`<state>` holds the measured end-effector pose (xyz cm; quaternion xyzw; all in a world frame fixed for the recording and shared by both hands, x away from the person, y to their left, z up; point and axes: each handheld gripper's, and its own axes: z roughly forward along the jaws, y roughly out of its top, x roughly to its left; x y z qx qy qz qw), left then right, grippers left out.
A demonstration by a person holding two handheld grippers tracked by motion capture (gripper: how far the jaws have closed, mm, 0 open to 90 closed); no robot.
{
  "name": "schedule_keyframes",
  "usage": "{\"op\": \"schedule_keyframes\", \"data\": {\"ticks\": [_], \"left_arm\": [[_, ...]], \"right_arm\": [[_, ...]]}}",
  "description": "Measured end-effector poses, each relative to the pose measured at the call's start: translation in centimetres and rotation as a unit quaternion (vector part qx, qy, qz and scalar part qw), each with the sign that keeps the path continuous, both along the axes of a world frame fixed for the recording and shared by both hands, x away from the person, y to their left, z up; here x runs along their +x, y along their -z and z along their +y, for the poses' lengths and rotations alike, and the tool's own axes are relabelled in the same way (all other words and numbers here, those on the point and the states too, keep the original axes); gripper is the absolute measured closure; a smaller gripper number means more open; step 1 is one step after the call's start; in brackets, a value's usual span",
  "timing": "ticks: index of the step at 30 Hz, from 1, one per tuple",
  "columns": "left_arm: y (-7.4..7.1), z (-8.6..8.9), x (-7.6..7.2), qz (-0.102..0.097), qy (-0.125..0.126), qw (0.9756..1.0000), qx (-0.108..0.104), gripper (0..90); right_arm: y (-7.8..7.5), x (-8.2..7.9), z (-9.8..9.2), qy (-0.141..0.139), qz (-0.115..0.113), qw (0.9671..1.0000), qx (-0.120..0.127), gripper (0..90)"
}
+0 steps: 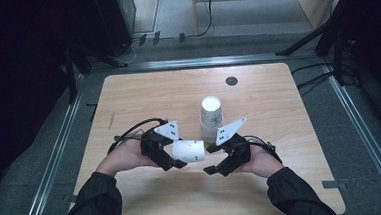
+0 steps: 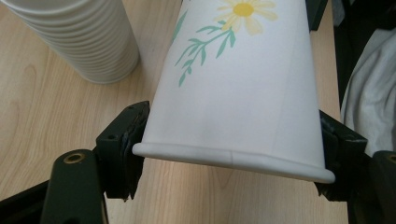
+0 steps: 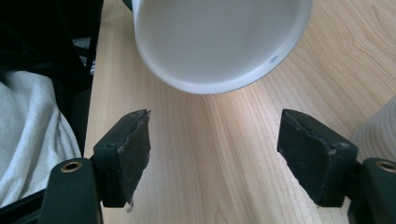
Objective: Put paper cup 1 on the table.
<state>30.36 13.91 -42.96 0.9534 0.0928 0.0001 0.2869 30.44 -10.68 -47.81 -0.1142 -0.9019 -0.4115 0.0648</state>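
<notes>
Dark sleeves come in at the near edge of the wooden counter (image 1: pixel 142 93), and going from left to right the first thing met is the left hand (image 1: pixel 124 159), which carries the left hand-held gripper (image 1: pixel 177 157). Its jaws are clamped on a single paper cup (image 1: pixel 188 151), pressing on both sides just above the rolled rim; in the left gripper view that cup (image 2: pixel 243 88) lies tilted on its side, white with a yellow daisy and green leaves printed on the wall, lifted clear of the wood. Just right of it, the cup's open mouth faces the right hand-held gripper (image 1: pixel 210 160), whose jaws stand parted with nothing between them; in the right gripper view the white rim and hollow of the cup (image 3: pixel 217 42) hang just beyond the two black pads (image 3: pixel 135 149), apart from them. Behind the pair, near the middle of the counter, a stack of paper cups (image 1: pixel 211 117) stands upside down, its ridged side also showing at the top left of the left gripper view. Farthest right is the right hand (image 1: pixel 262 160), and a small dark round disc (image 1: pixel 231 80) sits in the counter top near the far edge.
</notes>
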Motion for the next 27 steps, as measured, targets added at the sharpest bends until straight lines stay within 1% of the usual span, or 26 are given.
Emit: {"op": "schedule_keyframes", "data": {"ticks": [1,2,3,4,5,6,10,12,13,15,17,18,19,22,27], "left_arm": [[0.0,0.0,0.0,0.0,0.0,1.0,0.0,24.6],[0.0,-0.4,0.1,0.003,0.0,0.9999,0.013,24.6],[0.0,-0.4,0.1,0.003,0.0,0.9999,0.013,24.6],[0.1,-0.8,0.2,0.005,0.005,0.9996,0.029,24.6],[0.1,-0.8,0.2,0.005,0.005,0.9996,0.029,24.6],[0.2,-1.1,0.3,0.005,0.007,0.9994,0.034,24.6],[0.6,-1.9,0.5,0.003,0.014,0.9981,0.06,24.6],[0.9,-2.3,0.5,0.009,0.015,0.9976,0.067,24.6],[1.0,-2.5,0.5,0.008,0.018,0.9973,0.071,24.6],[1.4,-3.1,0.5,0.013,0.027,0.996,0.084,24.6],[1.5,-3.3,0.4,0.015,0.026,0.996,0.084,24.6],[1.6,-3.4,0.4,0.016,0.028,0.9958,0.086,24.6],[1.6,-3.6,0.3,0.016,0.033,0.9952,0.091,24.6],[1.8,-4.1,0.2,0.018,0.037,0.9946,0.095,24.6],[2.0,-4.5,0.0,0.02,0.041,0.9943,0.096,24.5]], "right_arm": [[0.0,0.0,0.0,0.0,0.0,1.0,0.0,26.0],[0.0,-0.1,0.0,0.001,-0.003,1.0,0.001,26.0],[0.0,-0.1,0.0,0.001,-0.003,1.0,0.001,26.0],[0.1,-0.1,0.0,0.005,-0.002,1.0,0.002,26.0],[0.1,-0.1,0.0,0.005,-0.002,1.0,0.002,26.0],[0.1,-0.2,-0.1,0.007,-0.001,1.0,0.001,26.0],[0.1,-0.2,-0.2,0.01,-0.001,0.9999,0.003,26.3],[0.2,-0.2,-0.1,0.009,-0.006,0.9999,0.002,26.3],[0.2,-0.3,-0.1,0.01,-0.001,0.9999,-0.001,26.3],[0.3,-0.3,0.0,0.01,-0.003,0.9999,0.001,26.3],[0.3,-0.3,0.0,0.008,-0.004,1.0,0.001,26.3],[0.3,-0.3,0.2,0.007,-0.009,0.9999,0.001,26.4],[0.4,-0.4,0.3,0.006,-0.005,1.0,-0.001,26.4],[0.5,-0.4,0.4,0.003,-0.005,1.0,-0.001,26.9],[0.6,-0.5,0.8,-0.005,-0.005,1.0,-0.005,29.3]]}}
